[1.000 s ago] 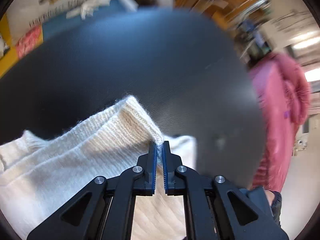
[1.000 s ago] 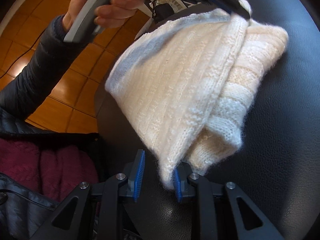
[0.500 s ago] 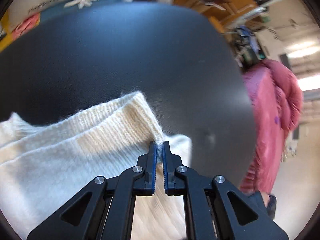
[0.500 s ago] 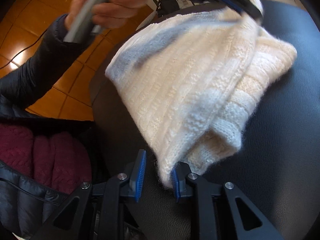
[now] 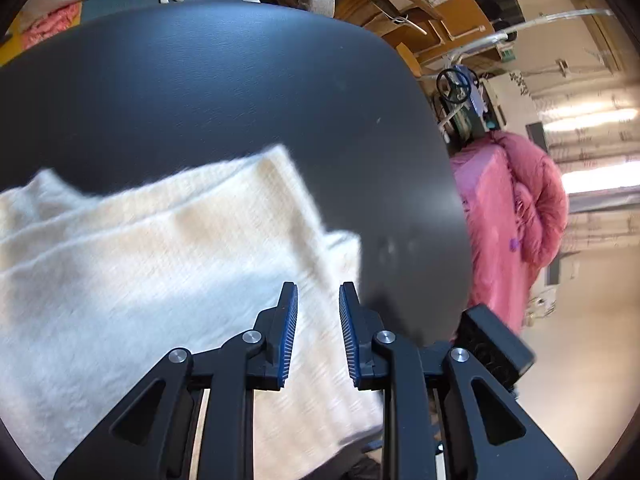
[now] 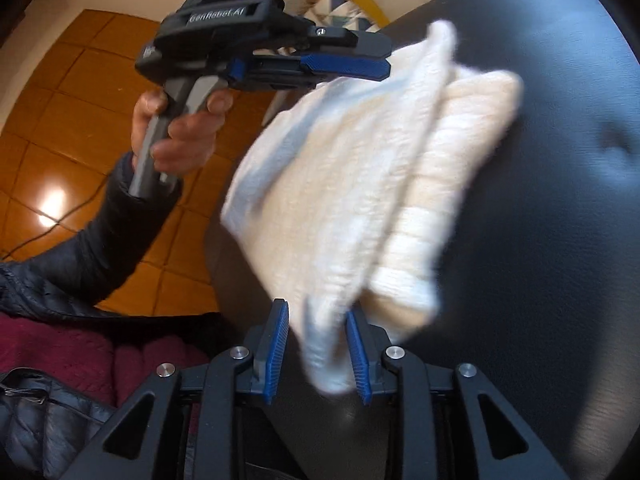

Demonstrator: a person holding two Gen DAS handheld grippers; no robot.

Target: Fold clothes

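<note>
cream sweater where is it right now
The folded cream sweater lies on the black round table near its edge, a corner between the right gripper's open pads, the left gripper just above it.

Folded sweater on the round table, near its edge, both grippers beside it.

Both fisheye views are bright with daylight, bent and ringed dark at the edges. The cream knit sweater is smeared by motion blur in each. A soft sheen lies on the black counter, and a hard glare spot shines on the orange floor tiles. Ceiling lights blow out white.
</note>
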